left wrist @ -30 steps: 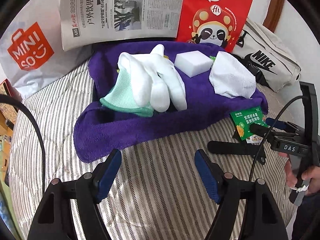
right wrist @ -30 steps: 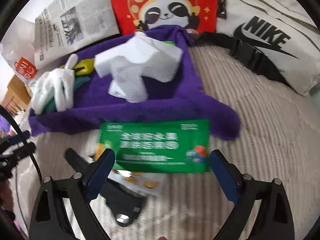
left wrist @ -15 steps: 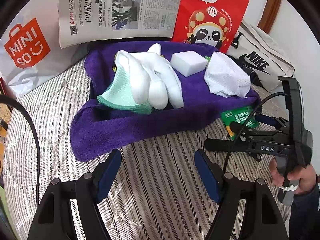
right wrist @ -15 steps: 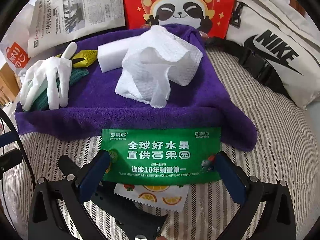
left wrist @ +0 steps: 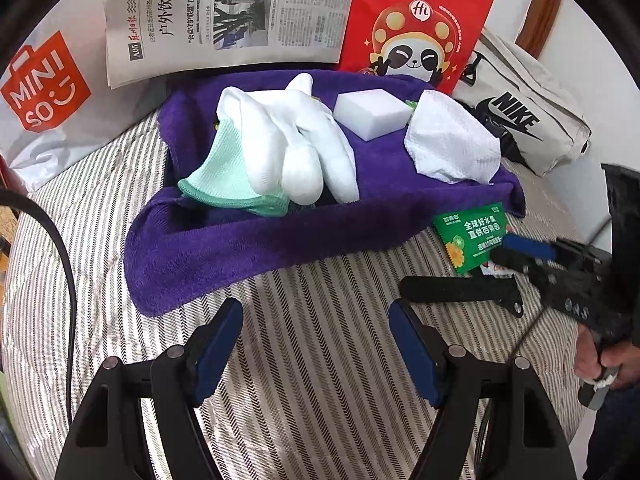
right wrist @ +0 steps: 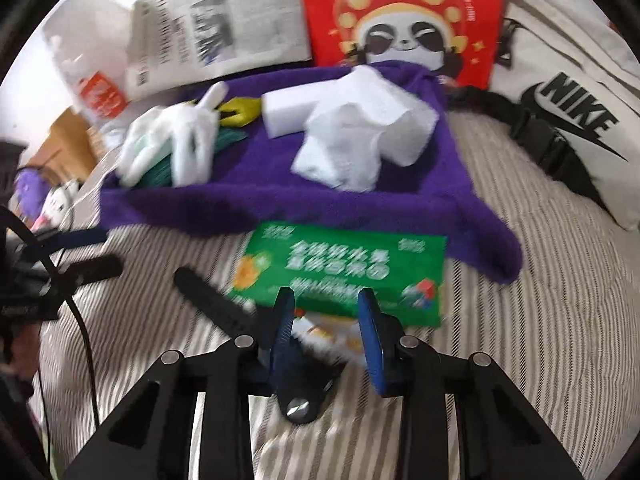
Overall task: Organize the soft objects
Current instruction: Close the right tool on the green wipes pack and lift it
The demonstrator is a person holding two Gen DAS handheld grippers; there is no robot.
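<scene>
A purple towel (left wrist: 256,236) lies on the striped bedding and carries white gloves (left wrist: 288,148) over a mint cloth (left wrist: 224,184), a white sponge block (left wrist: 372,114) and a crumpled white tissue (left wrist: 452,144). A green packet (right wrist: 344,272) lies at the towel's front edge, over a fruit-print wrapper (right wrist: 332,332). My right gripper (right wrist: 326,316) is half closed, its fingers straddling the packet's near edge with a gap between them. My left gripper (left wrist: 316,336) is open and empty over the bedding, in front of the towel. The right view is blurred.
A newspaper (left wrist: 228,12), a red panda bag (left wrist: 420,28), a Miniso bag (left wrist: 40,92) and a Nike bag (left wrist: 528,120) stand behind the towel. A black strap (left wrist: 456,290) lies on the bedding by the packet.
My right gripper's fingers have narrowed from wide open to a small gap at the green packet's near edge. My left gripper stays open and has barely moved.
</scene>
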